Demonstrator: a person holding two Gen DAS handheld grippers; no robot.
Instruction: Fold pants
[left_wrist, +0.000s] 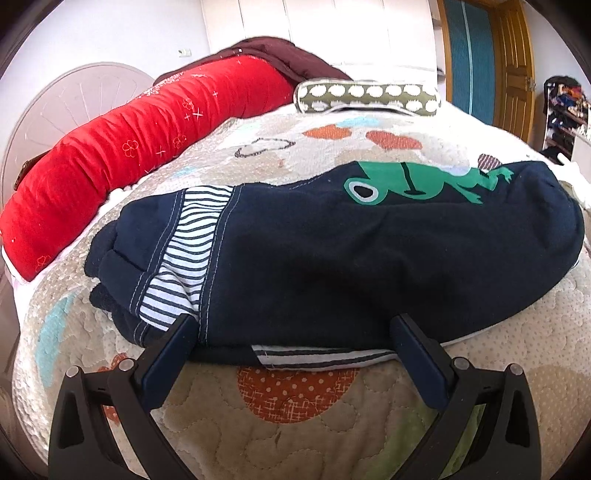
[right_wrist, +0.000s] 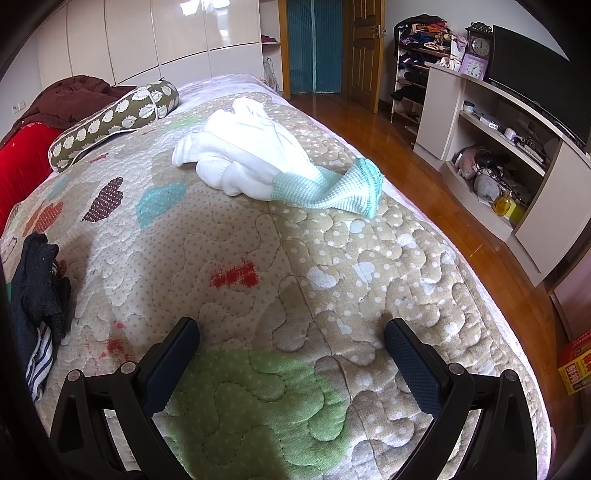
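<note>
- The navy pants (left_wrist: 332, 254) lie on the quilt (left_wrist: 295, 406) as a compact bundle, striped lining showing at their left end and a green frog print on top. They look folded over at least once.
- The left gripper (left_wrist: 291, 332) sits at the bundle's near edge, fingers spread wide and holding nothing.
- The right gripper (right_wrist: 291, 332) hovers over bare quilt, released too, with only the pants' edge at its far left.
- Likely left: a final tidy, if anything.
</note>
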